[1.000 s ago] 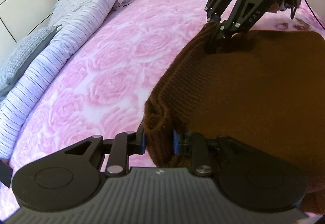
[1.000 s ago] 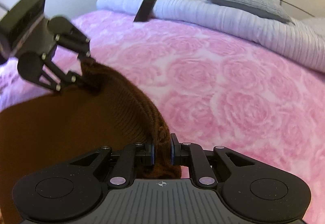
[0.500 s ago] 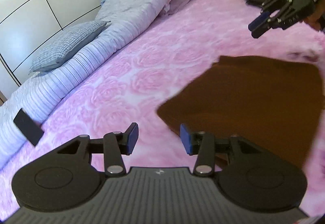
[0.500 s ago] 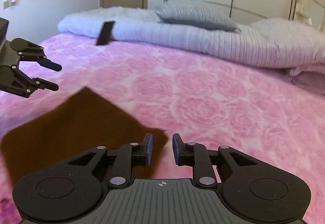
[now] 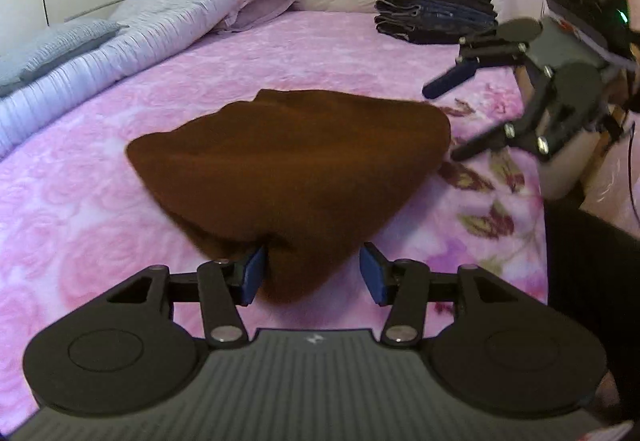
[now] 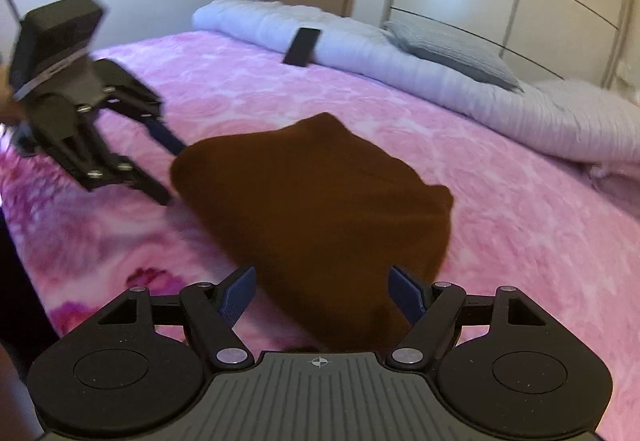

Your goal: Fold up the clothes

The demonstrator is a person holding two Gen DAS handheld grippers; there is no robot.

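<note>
Left wrist view, left to right: one grey pillow (image 5: 52, 45) and one rolled lilac duvet (image 5: 168, 13), pushed far left, likely to free folding room; one brown knit garment (image 5: 288, 169), folded, lying mid-bed on the pink bedspread (image 5: 100, 201); one left gripper (image 5: 312, 275), fingers spread and opening, garment corner between them unpinched; one stack of dark folded clothes (image 5: 436, 11), far right; one right gripper (image 5: 448, 121), fingers spread, opening, empty.
</note>
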